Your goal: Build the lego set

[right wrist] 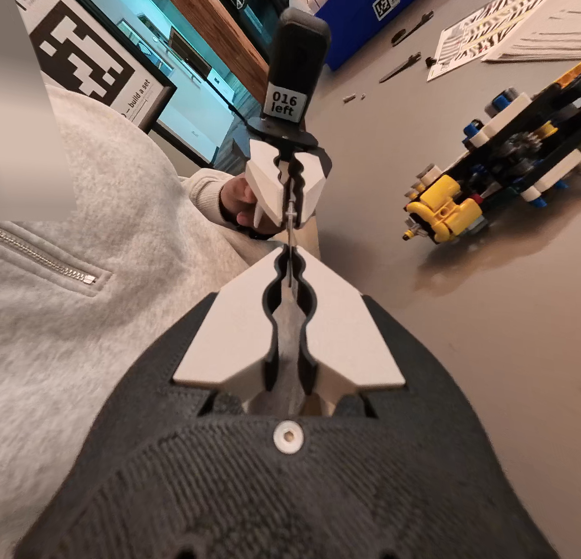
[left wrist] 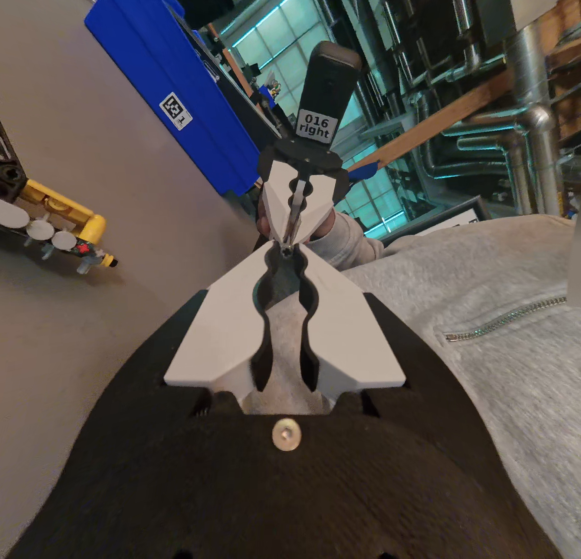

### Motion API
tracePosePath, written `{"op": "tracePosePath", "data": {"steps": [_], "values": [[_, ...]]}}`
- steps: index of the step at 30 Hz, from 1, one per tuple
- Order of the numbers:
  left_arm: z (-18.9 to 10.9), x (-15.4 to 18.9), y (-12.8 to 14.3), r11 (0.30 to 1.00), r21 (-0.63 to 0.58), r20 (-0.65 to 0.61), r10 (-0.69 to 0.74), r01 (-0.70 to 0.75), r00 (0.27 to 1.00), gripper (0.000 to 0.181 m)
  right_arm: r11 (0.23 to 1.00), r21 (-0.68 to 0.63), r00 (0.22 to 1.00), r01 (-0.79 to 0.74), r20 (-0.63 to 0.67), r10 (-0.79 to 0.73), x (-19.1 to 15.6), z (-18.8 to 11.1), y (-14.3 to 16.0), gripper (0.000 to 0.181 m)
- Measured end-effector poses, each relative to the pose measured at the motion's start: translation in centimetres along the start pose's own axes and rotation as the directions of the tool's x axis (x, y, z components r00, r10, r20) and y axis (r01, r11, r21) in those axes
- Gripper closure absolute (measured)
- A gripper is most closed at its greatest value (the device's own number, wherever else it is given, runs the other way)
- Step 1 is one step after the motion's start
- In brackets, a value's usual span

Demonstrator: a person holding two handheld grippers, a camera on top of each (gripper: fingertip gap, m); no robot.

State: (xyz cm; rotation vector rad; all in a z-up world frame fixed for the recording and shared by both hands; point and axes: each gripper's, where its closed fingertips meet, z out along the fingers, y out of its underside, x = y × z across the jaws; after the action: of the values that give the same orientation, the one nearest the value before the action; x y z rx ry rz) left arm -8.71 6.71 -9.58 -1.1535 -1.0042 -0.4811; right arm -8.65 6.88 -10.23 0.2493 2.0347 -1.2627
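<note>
Grey table (right wrist: 471, 355); L gripper (left wrist: 284, 249) & R gripper (right wrist: 290, 251) fingers tip-to-tip, both clamped on thin grey axle (right wrist: 290, 229)

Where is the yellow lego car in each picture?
Left wrist view: the lego car sits at the left edge, on the grey table.
Right wrist view: the car sits at the right, on the table.
Shared landmark: the blue bin.
</note>
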Motion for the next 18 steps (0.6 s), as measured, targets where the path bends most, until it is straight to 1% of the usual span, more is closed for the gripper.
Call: {"op": "tracePosePath", "data": {"steps": [2,3,4,5,6,7,8,9,10,11,12,13,14,16,18], "values": [[-0.1,-0.1,0.0,1.000,-0.001,-0.005,-0.031,0.031,1.000,0.176,0.998,0.033,0.998,0.051,-0.036,-0.050,0.3,-0.2,-0.5,0.179],[-0.2,-0.3,-0.2,0.998,0.012,-0.011,-0.063,0.063,0.998,0.176,0.992,0.060,0.991,0.111,-0.087,-0.106,0.7,-0.5,-0.9,0.168],[-0.4,-0.5,-0.4,0.993,0.033,-0.017,-0.113,0.113,0.993,0.176,0.977,0.087,0.969,0.197,-0.167,-0.181,1.3,-1.0,-1.6,0.145],[-0.6,-1.0,-0.6,0.981,0.057,-0.013,-0.184,0.184,0.983,0.177,0.942,0.100,0.922,0.322,-0.259,-0.288,1.7,-1.6,-2.3,0.132],[-0.8,-1.4,-0.7,0.964,0.075,-0.019,-0.255,0.256,0.967,0.176,0.870,0.084,0.837,0.487,-0.330,-0.436,1.5,-2.2,-3.0,0.128],[-0.9,-1.7,-0.7,0.941,0.087,-0.034,-0.326,0.327,0.945,0.177,0.757,0.026,0.705,0.653,-0.386,-0.595,0.9,-2.5,-3.4,0.121],[-1.0,-1.9,-0.7,0.915,0.093,-0.051,-0.389,0.392,0.920,0.176,0.622,-0.079,0.537,0.779,-0.428,-0.727,0.5,-2.6,-3.5,0.123],[-1.0,-1.7,-0.7,0.894,0.089,-0.083,-0.433,0.439,0.898,0.176,0.476,-0.209,0.353,0.854,-0.440,-0.826,0.4,-2.5,-3.4,0.128],[-0.9,-1.6,-0.7,0.878,0.079,-0.100,-0.465,0.473,0.880,0.176,0.316,-0.335,0.158,0.888,-0.423,-0.892,0.5,-2.2,-3.3,0.133],[-0.7,-1.4,-0.5,0.871,0.059,-0.110,-0.479,0.487,0.871,0.176,0.139,-0.440,-0.038,0.887,-0.370,-0.928,0.4,-1.9,-3.1,0.142],[-0.6,-1.2,-0.4,0.873,0.030,-0.112,-0.481,0.487,0.869,0.175,-0.031,-0.506,-0.208,0.862,-0.299,-0.931,0.3,-1.4,-2.9,0.152],[-0.6,-1.3,-0.4,0.875,0.012,-0.104,-0.480,0.484,0.871,0.175,-0.160,-0.530,-0.320,0.833,-0.225,-0.920,0.3,-0.9,-2.4,0.156],[-0.6,-1.6,-0.6,0.875,0.003,-0.093,-0.482,0.484,0.871,0.175,-0.225,-0.530,-0.360,0.817,-0.165,-0.918,0.4,-0.4,-1.9,0.160],[-0.9,-1.6,-1.3,0.871,-0.003,-0.110,-0.489,0.491,0.865,0.175,-0.249,-0.504,-0.345,0.827,-0.105,-0.933,0.6,0.1,-1.3,0.151],[-1.1,-1.4,-1.8,0.867,-0.017,-0.125,-0.496,0.498,0.859,0.175,-0.280,-0.506,-0.359,0.816,-0.065,-0.931,0.9,0.0,-1.4,0.153]]}}
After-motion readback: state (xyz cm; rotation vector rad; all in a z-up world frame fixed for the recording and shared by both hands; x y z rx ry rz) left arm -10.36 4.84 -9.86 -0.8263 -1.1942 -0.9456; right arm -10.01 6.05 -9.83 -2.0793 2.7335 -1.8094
